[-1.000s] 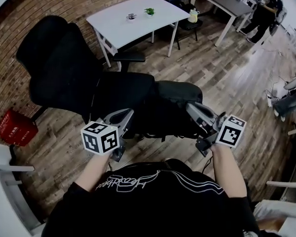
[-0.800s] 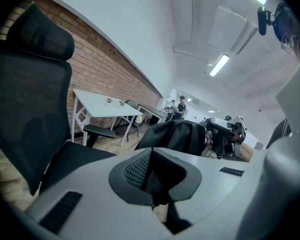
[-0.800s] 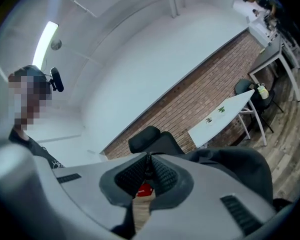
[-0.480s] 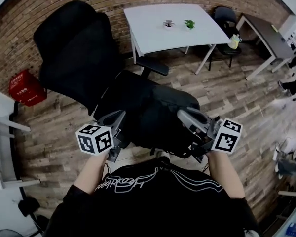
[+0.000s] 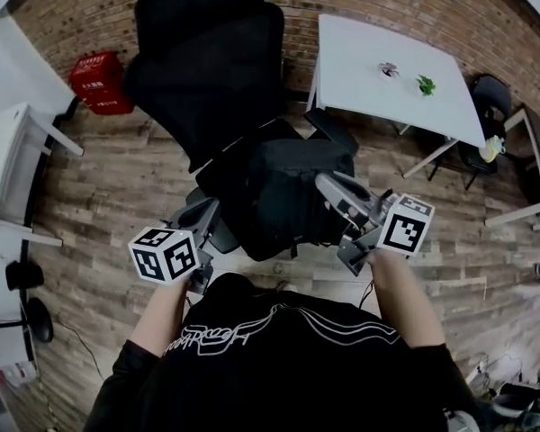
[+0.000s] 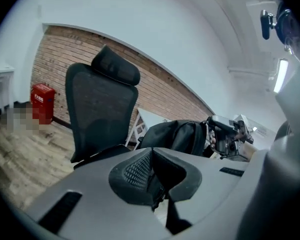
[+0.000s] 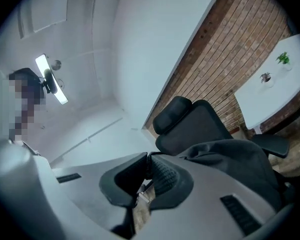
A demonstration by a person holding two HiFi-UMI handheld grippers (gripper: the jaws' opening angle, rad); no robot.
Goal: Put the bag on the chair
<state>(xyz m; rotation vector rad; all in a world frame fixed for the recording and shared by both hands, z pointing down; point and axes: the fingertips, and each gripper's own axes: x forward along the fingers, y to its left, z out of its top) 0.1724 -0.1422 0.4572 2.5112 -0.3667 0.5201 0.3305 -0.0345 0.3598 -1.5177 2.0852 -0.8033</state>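
Over chair [image 5: 207,61] seat: left gripper [image 6: 151,154], right gripper [image 7: 147,159] fingers both clamped on bag [image 5: 288,196] (thin black fabric).

You stood on a wood-plank floor [image 5: 99,196] before a red brick wall [image 5: 414,7]. A white tabletop [image 5: 369,70] by that wall carried a small green plant [image 5: 425,85]. A red crate [image 5: 97,81] sat on the floor against the bricks.

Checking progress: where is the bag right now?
Head view, centre: the black bag is over the seat of the office chair, near the white table.
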